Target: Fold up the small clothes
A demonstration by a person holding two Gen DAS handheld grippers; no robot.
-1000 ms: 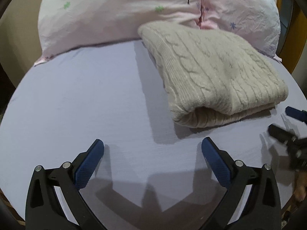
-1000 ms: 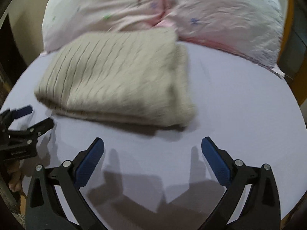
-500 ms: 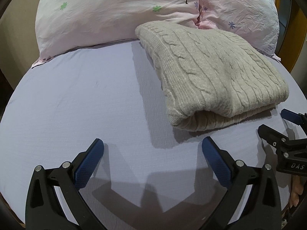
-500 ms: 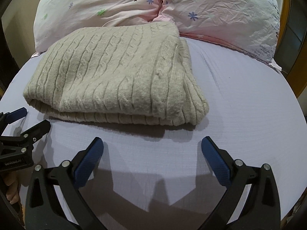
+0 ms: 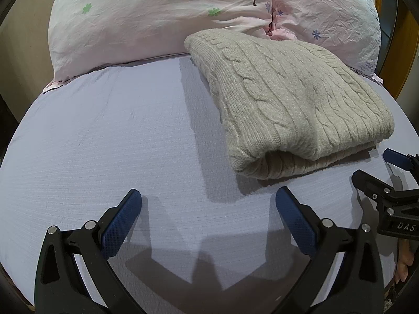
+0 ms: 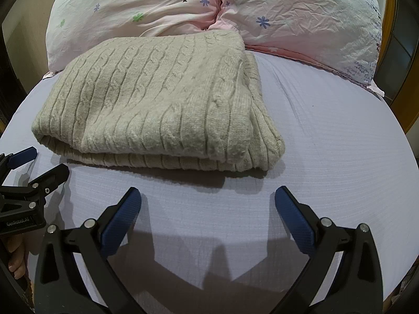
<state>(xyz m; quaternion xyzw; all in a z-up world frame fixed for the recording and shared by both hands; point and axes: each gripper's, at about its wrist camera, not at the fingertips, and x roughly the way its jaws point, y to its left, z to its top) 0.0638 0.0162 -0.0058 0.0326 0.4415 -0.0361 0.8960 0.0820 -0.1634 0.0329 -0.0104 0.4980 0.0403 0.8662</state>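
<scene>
Lying folded, sweater point(image 6: 157, 99); bare sheet point(image 5: 104, 136) beside both claws.

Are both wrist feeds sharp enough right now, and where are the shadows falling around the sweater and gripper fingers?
Left wrist: sharp; the folded cable-knit sweater casts a shadow leftward on the lavender sheet, and the open left gripper shadows the sheet below its fingers. Right wrist: sharp too; shadow lies under the sweater's near edge and beneath the open right gripper. Fisheye bends the bed edges in both.
</scene>
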